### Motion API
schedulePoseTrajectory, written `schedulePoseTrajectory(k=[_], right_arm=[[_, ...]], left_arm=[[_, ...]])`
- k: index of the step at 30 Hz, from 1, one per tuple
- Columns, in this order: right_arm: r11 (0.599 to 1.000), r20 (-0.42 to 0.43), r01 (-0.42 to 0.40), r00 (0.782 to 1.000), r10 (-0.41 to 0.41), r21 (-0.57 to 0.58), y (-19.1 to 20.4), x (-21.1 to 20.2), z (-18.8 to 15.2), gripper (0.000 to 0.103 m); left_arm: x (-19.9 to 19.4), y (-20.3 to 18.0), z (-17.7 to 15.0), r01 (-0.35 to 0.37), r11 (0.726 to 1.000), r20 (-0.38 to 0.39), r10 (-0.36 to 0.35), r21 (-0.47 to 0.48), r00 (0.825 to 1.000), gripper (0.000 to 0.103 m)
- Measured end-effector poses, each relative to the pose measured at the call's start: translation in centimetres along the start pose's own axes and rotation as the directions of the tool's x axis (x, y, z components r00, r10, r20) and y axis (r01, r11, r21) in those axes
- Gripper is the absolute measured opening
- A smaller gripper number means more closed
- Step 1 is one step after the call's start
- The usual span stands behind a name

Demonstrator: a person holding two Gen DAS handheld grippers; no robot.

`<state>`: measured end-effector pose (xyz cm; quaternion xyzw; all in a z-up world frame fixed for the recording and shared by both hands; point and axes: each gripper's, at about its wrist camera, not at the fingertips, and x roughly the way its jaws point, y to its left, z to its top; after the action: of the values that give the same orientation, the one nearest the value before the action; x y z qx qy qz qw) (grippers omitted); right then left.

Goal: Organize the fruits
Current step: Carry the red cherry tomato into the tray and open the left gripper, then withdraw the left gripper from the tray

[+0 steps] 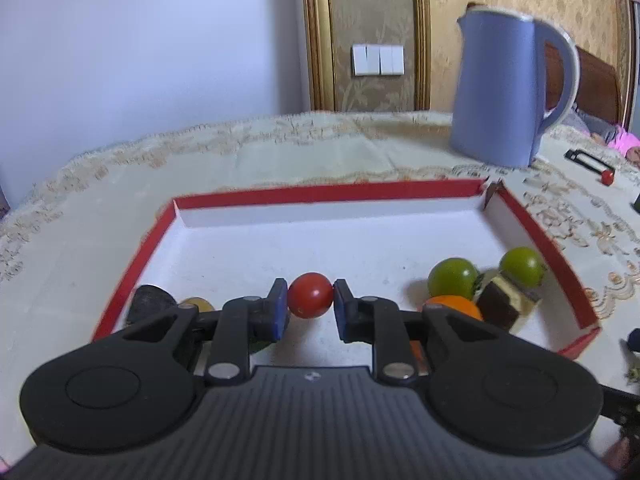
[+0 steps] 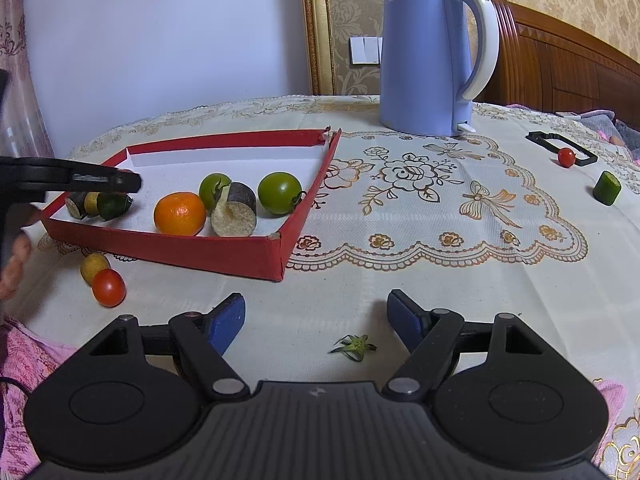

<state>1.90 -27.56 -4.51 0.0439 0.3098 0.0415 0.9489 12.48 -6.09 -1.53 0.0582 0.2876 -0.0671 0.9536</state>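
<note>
Between the blue pads of my left claw (image 1: 310, 300): one small round red cherry tomato (image 1: 310, 294), clenched at its widest part so it cannot roll free, held above the white floor of the shallow red-walled cardboard tray (image 1: 328, 192), near its front edge. I judge it is on its way to be set down there.

Tray contents, right side: two glossy green tomatoes (image 2: 279, 192), one round orange tangerine (image 2: 179, 213), one dark-skinned cut cylinder with a pale fibrous face (image 2: 236, 210), all bunched close together, the tangerine touching the cylinder. Tray contents, left side: a dark cut piece, a small yellowish fruit and a dark green piece (image 2: 114, 205), partly hidden under my left claw in the right wrist view.

Outside the tray, just beside its front wall: one small yellow-green oval fruit (image 2: 94, 267) touching a second red cherry tomato (image 2: 108, 287); both not yet sorted.

My right claw (image 2: 316, 320): released, jaws wide, nothing between them, hovering low over the cream embroidered tablecloth (image 2: 420, 216). A loose green tomato calyx (image 2: 354, 347) lies on the cloth before it.

Farther out: a third red cherry tomato (image 2: 566, 157) against a black rectangular frame (image 2: 560, 148); a short green cut cylinder (image 2: 607, 188); a lavender-blue electric kettle with a white handle (image 2: 424, 56), standing clear behind the tray.
</note>
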Motion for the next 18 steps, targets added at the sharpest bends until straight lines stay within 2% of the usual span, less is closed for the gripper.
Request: schedulePoseTrajectory(k=[3,8,9,10,13,18], right_arm=[[1.000,0.000,0.000,1.000,0.000,0.000,0.0,0.0,0.0,0.078],[1.000,-0.002,0.000,1.000,0.000,-0.003,0.1,0.0,0.0,0.079],[1.000,-0.002,0.000,1.000,0.000,-0.003,0.0,0.0,0.0,0.079],[1.000,-0.003,0.000,1.000,0.000,-0.005,0.1,0.1,0.0,0.079],[1.000,-0.003,0.000,1.000,0.000,-0.006,0.1,0.1,0.0,0.079],[1.000,-0.003,-0.001,1.000,0.001,-0.005,0.1,0.1,0.0,0.080]], left_arm=[[0.6,-0.3,0.0,-0.018,1.000,0.013,0.018,0.014,1.000,0.022],[1.1,-0.3,0.0,-0.009,1.000,0.016,0.008,0.015,1.000,0.024],[1.1,-0.4,0.0,-0.015,1.000,0.021,0.015,0.025,1.000,0.033],[0.8,-0.5,-0.1,-0.023,0.999,0.023,0.022,0.028,0.999,0.046],[-0.9,0.0,-0.1,-0.013,1.000,0.051,0.012,0.022,0.999,0.063],[-4.5,2.3,-1.5,0.022,0.999,0.065,-0.020,-0.032,0.998,0.067]])
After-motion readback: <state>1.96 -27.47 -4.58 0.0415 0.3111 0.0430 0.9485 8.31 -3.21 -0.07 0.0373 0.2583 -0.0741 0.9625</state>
